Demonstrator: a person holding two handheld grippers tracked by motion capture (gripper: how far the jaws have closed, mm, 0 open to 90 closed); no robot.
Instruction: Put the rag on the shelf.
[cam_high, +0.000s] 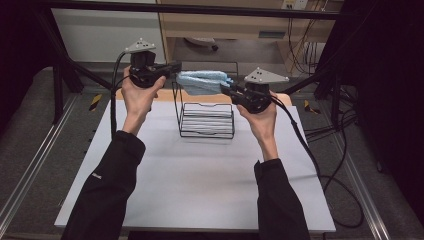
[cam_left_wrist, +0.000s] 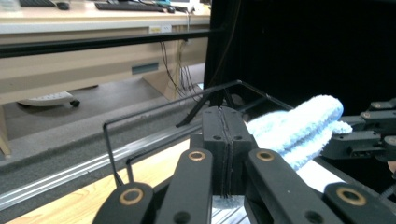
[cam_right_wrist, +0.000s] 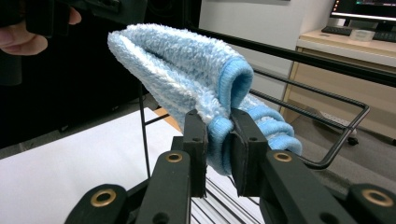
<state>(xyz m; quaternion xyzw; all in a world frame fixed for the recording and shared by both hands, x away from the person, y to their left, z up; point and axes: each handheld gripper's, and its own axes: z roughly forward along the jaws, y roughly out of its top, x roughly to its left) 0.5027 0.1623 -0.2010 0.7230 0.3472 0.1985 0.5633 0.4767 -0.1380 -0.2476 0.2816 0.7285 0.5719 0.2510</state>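
We count one blue towel (cam_high: 204, 81) draped over the top of one black wire rack (cam_high: 207, 120) on the white table (cam_high: 200, 185), pinched at its hem by the right gripper (cam_right_wrist: 218, 140), while the left gripper (cam_left_wrist: 226, 140), jaws pressed together on nothing in its own view, sits beside the towel.

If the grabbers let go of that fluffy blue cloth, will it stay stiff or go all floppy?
Probably floppy: the blue cloth already folds and sags between the right gripper and the left gripper. It looks light, since thin pinches hold it up. Its fuzzy pile likely keeps it from slipping, and it might drape over the wire rack below.
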